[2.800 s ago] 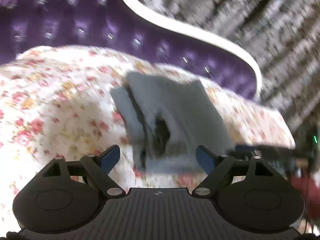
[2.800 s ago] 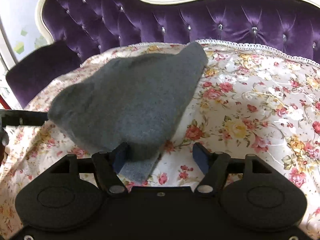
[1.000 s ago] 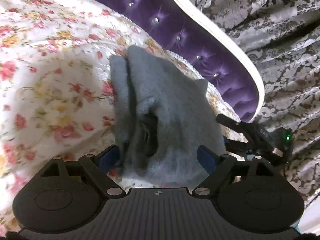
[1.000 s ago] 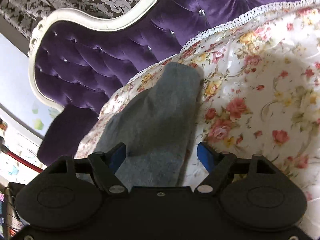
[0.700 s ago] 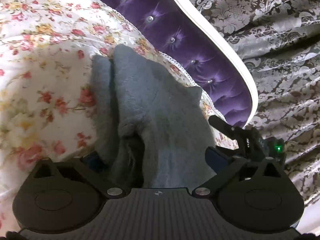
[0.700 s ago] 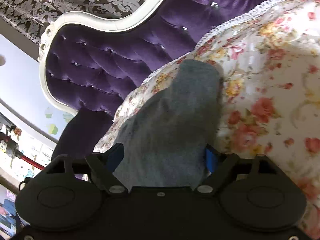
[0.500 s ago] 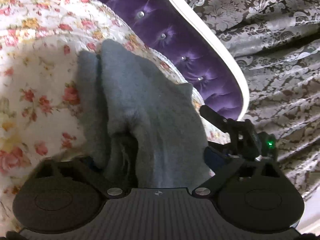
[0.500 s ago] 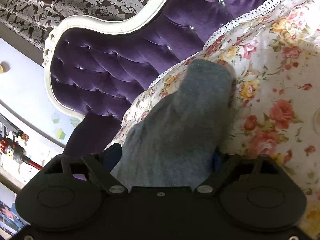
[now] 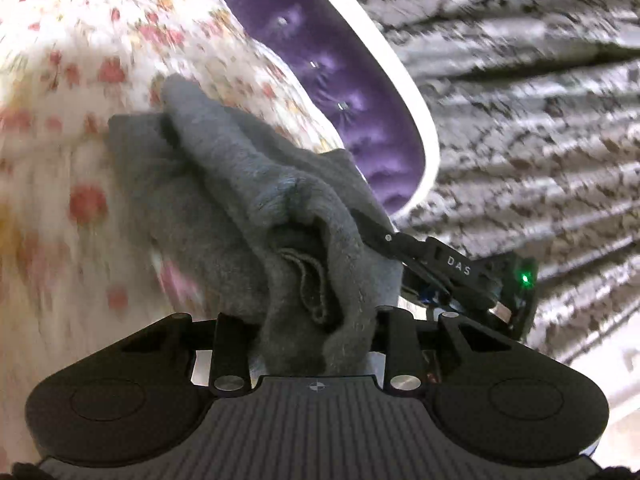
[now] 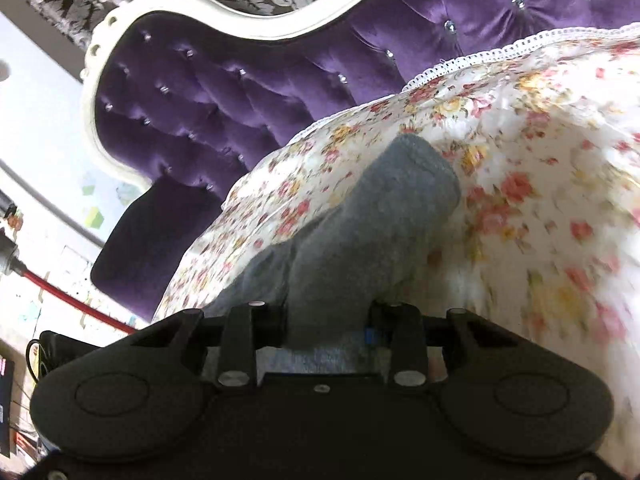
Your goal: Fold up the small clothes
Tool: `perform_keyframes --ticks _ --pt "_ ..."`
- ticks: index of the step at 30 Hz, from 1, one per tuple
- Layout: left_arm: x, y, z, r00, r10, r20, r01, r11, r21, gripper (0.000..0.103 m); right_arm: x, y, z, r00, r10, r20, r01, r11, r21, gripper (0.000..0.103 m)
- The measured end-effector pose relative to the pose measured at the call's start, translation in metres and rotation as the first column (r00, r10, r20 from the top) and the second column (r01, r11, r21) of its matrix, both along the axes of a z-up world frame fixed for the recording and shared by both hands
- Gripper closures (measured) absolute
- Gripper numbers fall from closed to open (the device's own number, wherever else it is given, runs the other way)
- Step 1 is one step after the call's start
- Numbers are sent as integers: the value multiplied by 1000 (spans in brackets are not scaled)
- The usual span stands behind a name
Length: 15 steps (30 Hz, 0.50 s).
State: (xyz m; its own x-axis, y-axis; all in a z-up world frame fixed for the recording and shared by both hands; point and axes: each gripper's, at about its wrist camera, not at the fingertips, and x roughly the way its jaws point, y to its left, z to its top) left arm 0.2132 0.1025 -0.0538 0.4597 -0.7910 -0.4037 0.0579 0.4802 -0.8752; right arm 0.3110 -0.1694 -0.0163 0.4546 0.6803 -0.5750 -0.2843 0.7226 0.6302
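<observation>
A small grey knit garment (image 9: pixel 248 200) lies bunched on the floral bed cover (image 9: pixel 72 128). My left gripper (image 9: pixel 316 328) is shut on its near edge, the cloth crumpled between the jaws. In the right wrist view the same garment (image 10: pixel 372 240) runs away from me as a long fold, and my right gripper (image 10: pixel 328 328) is shut on its near end. The right gripper (image 9: pixel 448 268) also shows in the left wrist view, just right of the cloth. The fingertips of both are hidden in the fabric.
A purple tufted headboard (image 10: pixel 248 80) with a white frame (image 10: pixel 256 20) curves behind the bed. Patterned grey curtains (image 9: pixel 520 100) hang to the right. A red cable (image 10: pixel 68 300) and clutter sit left of the bed.
Both grippers have closed on the grey garment, which was lying between their open jaws half a second ago. The cloth has bunched up and the views have tilted lower and closer.
</observation>
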Motion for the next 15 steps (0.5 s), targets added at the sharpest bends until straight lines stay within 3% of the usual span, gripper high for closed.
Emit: perform_keyframes --ticks 7,15 --pt "-94 -33 -7 997 -77 2 77 997 19 72 -95 -18 8 999 15 -51 -17 999 -43 59" --pt "-174 -43 -23 996 -84 16 81 986 144 71 -189 -31 -11 999 -12 -29 9 994 -106 53"
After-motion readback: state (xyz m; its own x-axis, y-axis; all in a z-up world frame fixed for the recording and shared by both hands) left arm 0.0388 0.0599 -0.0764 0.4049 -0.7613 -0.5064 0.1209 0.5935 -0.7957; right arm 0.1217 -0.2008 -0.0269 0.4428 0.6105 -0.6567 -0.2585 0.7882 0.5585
